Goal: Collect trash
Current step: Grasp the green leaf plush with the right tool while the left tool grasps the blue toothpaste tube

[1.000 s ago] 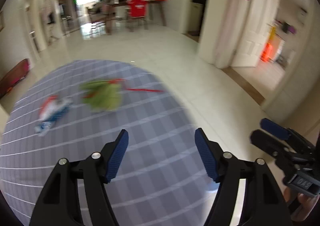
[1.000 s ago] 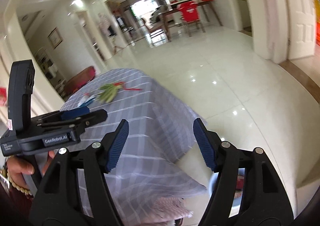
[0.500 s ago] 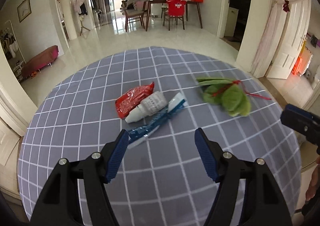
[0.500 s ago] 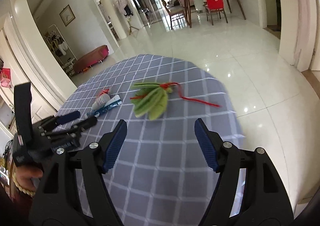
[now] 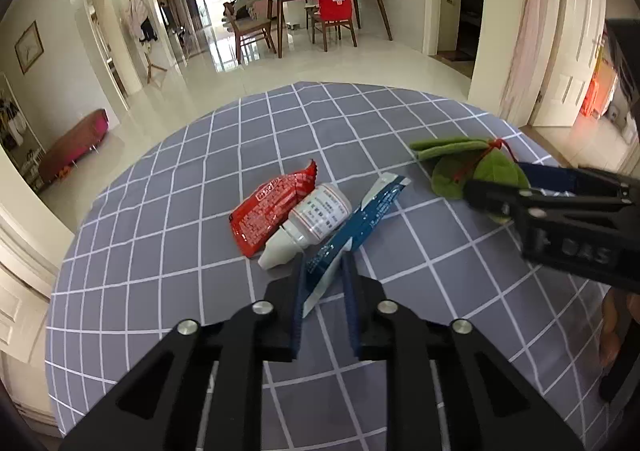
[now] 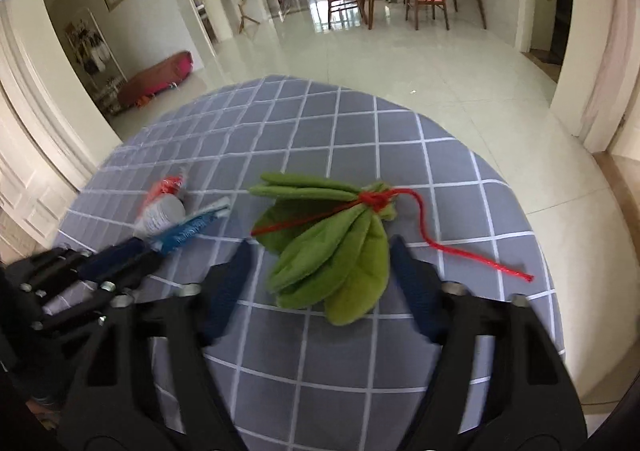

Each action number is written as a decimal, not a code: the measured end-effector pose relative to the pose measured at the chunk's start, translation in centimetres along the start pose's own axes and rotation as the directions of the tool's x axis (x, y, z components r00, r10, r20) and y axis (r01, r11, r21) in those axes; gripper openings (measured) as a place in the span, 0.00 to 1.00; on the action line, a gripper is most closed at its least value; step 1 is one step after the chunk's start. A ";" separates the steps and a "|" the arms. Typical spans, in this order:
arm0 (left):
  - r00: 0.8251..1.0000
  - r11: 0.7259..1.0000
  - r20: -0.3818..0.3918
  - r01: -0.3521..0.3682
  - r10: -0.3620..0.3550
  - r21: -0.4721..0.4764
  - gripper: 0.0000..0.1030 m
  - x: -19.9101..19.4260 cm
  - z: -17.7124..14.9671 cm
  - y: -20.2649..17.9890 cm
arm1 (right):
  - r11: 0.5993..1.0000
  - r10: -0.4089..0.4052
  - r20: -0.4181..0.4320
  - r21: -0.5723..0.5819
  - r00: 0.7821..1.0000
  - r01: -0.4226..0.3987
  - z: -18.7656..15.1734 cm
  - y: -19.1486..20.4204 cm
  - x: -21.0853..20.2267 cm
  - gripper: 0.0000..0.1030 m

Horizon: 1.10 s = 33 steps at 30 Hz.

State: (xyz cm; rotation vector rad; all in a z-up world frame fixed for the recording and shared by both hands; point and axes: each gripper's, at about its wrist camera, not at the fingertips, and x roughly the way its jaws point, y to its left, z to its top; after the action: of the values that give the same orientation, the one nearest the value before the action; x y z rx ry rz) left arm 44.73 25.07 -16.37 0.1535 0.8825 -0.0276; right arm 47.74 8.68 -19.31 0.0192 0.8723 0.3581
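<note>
On the round table with a grey checked cloth [image 5: 168, 211] lie a red wrapper [image 5: 272, 215], a small white bottle [image 5: 308, 227], a blue wrapper [image 5: 360, 223] and a bunch of green felt leaves tied with red string [image 6: 336, 251]. My left gripper [image 5: 324, 307] is shut on the near end of the blue wrapper. My right gripper [image 6: 320, 283] is open, its fingers on either side of the green leaves, low over the cloth. The right gripper also shows in the left wrist view [image 5: 500, 187], at the leaves [image 5: 472, 167].
The table edge drops to a glossy tiled floor [image 6: 400, 63] on the far and right sides. A dining table with chairs [image 5: 332, 11] stands far back. A pink bench [image 5: 72, 147] sits at the left wall.
My left gripper has come down and shut on the blue wrapper's near end. My right gripper has moved forward and down so that its open fingers flank the green leaves.
</note>
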 end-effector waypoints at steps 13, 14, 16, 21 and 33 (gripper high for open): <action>0.997 0.997 0.017 0.072 -0.071 -0.036 0.07 -2.6 -1.1 -0.9 | 0.995 0.103 0.025 -0.008 0.994 -0.103 -2.8 -1.7 -4.4 0.13; 0.998 0.997 0.015 0.061 -0.061 -0.040 0.14 -2.7 -0.9 -0.7 | 0.994 0.112 0.027 -0.005 0.993 -0.112 -2.9 -1.9 -4.8 0.13; 0.999 0.999 0.033 0.020 -0.019 -0.039 0.47 -2.8 -0.7 -0.5 | 0.993 0.120 0.033 -0.001 0.992 -0.120 -3.1 -1.9 -5.2 0.14; 0.999 0.999 0.014 -0.039 0.039 0.017 0.49 -1.0 0.2 -0.9 | 0.990 0.138 0.039 -0.003 0.990 -0.138 -2.7 -2.2 -5.5 0.14; 0.999 0.998 -0.025 -0.027 0.028 0.062 0.14 0.9 0.6 -2.3 | 0.986 0.168 0.022 0.010 0.986 -0.168 -1.7 -2.4 -3.3 0.14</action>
State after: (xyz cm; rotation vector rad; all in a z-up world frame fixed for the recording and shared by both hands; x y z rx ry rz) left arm 45.57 22.69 -16.92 0.2244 0.9053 -0.0276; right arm 45.23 5.20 -18.39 0.1076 0.8544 0.5100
